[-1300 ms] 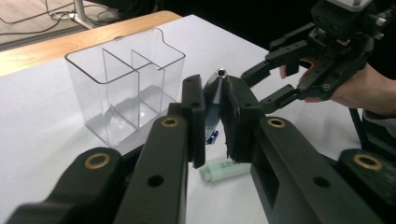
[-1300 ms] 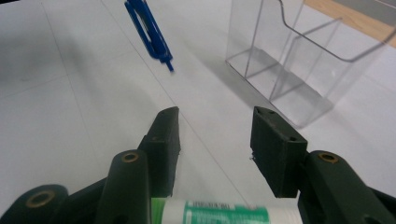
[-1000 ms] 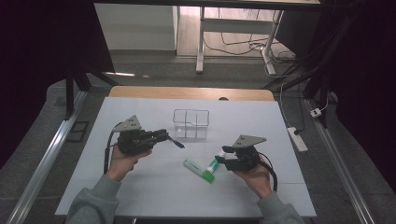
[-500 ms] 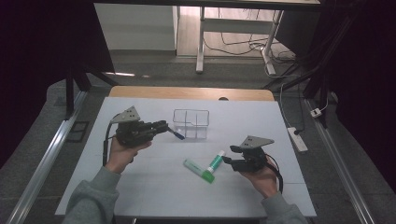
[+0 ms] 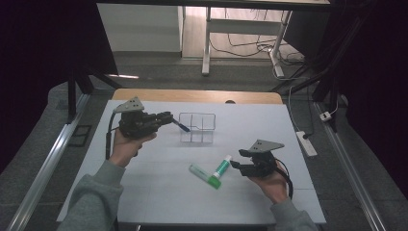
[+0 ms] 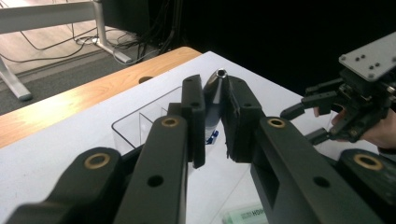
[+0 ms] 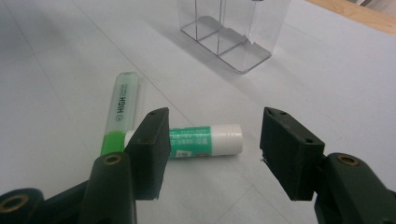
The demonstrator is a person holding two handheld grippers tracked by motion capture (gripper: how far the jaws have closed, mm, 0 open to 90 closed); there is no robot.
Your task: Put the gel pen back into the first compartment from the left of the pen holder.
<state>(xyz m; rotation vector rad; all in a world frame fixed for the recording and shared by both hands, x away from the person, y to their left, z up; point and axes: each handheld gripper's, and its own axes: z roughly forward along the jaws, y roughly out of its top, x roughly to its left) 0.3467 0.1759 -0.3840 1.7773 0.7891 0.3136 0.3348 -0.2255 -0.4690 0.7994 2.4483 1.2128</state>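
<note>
The left gripper [image 5: 166,117], clamped on a pen [image 5: 181,126], is holding it over the clear organizer [image 5: 197,128], while the right gripper [image 5: 235,160], jaws just opening, is hovering near the organizer beside the glue stick [image 5: 222,167] and highlighter [image 5: 204,175], both not yet stowed.

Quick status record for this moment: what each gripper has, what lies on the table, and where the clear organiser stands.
left gripper: shut on a blue-and-silver pen, held near the organiser
right gripper: open, jaws just opening, green-and-white glue stick lying between them, pads not pressing
clear plastic compartment organiser: upright on the white table
green highlighter: flat on the table, touching the glue stick
</note>
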